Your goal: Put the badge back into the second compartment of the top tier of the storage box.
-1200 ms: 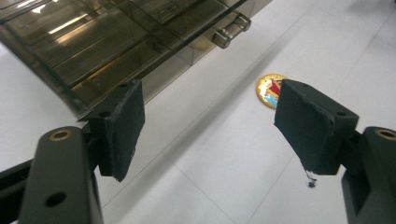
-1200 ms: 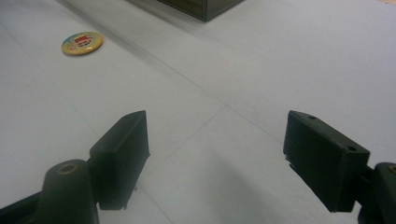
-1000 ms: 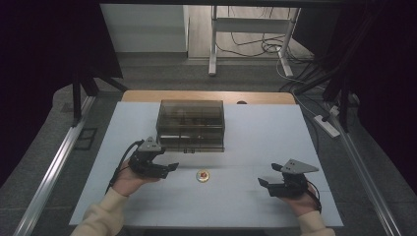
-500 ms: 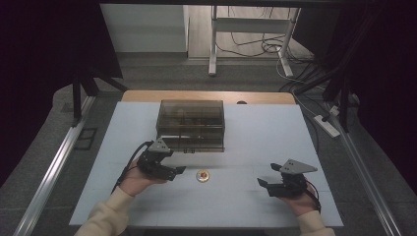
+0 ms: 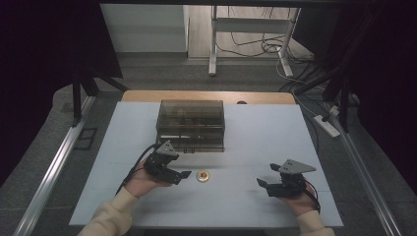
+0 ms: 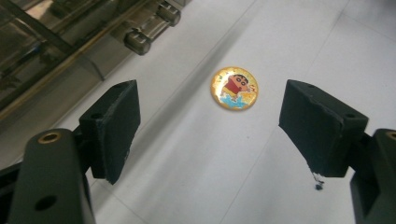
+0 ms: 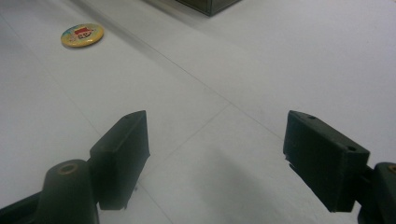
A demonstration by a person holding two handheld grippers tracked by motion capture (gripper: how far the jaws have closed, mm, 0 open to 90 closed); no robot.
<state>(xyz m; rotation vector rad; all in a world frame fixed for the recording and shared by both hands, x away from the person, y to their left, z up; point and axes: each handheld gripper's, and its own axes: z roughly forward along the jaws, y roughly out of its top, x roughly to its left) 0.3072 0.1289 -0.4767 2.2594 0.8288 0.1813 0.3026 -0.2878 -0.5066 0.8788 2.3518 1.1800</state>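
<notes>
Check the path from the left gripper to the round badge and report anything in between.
Nothing visible does. The left gripper is open, its jaws apart, with bare table between them and the badge. The smoky drawer box stands off to the side.

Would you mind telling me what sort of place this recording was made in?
Probably a lab or recording workspace rather than a home: a white table hemmed in by dark curtains, loose cables on the floor behind, and a power strip beside it.
</notes>
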